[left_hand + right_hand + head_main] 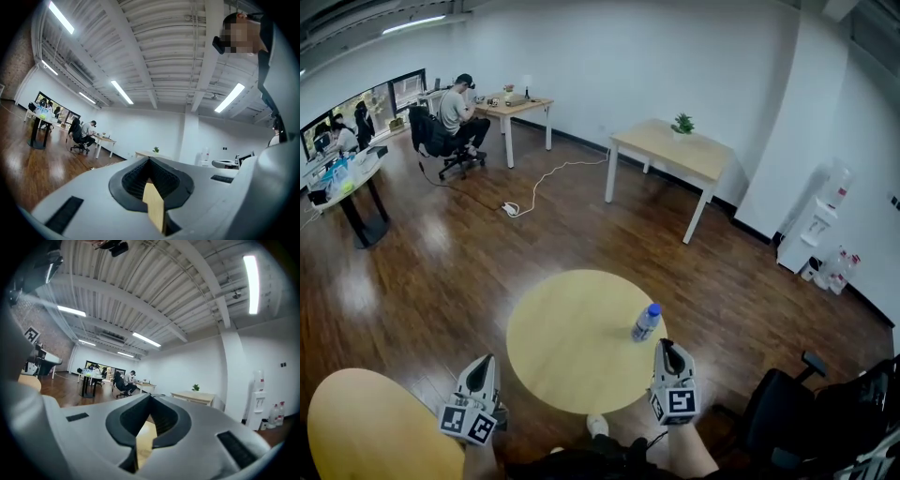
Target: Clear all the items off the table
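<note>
A bottle (646, 322) is standing upright on the round tabletop (567, 347), toward its right edge. The left hand-held gripper (485, 360) is hovering off the tabletop's near-left rim. The right hand-held gripper (666, 346) is sitting at the near-right rim, close beside the bottle. Another round table (366, 422) is lying near left and an office chair (783, 403) near right. Behind, a rectangular table (670, 155) is carrying a plant (682, 123).
</note>
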{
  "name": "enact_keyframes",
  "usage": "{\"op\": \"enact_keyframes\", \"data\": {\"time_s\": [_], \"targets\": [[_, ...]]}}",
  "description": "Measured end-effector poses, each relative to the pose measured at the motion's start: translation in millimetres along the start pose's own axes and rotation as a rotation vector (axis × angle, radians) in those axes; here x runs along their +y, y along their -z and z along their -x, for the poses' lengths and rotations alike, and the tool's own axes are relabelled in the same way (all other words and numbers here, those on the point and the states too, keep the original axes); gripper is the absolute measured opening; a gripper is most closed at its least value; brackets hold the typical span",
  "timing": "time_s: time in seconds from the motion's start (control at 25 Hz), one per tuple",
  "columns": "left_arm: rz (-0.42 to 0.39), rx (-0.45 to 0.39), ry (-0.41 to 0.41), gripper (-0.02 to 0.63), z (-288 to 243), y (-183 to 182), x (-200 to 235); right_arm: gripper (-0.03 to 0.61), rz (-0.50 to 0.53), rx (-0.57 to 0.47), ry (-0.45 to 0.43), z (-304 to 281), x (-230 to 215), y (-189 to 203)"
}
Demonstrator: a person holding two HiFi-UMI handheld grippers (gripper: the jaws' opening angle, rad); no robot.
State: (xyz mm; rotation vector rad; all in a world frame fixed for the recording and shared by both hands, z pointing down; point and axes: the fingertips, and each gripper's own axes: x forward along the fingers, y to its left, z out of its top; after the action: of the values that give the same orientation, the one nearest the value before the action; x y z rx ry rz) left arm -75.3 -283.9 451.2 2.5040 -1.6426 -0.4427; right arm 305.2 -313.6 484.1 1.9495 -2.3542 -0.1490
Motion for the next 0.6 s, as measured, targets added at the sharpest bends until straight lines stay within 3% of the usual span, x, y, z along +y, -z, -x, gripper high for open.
{"op": "enact_keyframes", "data": {"time_s": [0.16, 0.32, 0.6], "targets": [[-0.025, 0.015, 0.047, 0.000, 2.3, -5.4, -9.5, 0.003, 0.007, -0.015, -0.016, -2.1, 17.8, -13.4], [0.039, -0.026, 0.050, 0.000, 9.2, -9.7, -4.9, 0.003, 0.057, -0.005, -0.025, -0.6, 27.0, -14.0], [0.071, -0.043, 0.041, 0.000, 20.4, -12.9, 6.8, 0.003, 0.042, -0.009, 0.004, 10.4, 26.0, -13.7]]}}
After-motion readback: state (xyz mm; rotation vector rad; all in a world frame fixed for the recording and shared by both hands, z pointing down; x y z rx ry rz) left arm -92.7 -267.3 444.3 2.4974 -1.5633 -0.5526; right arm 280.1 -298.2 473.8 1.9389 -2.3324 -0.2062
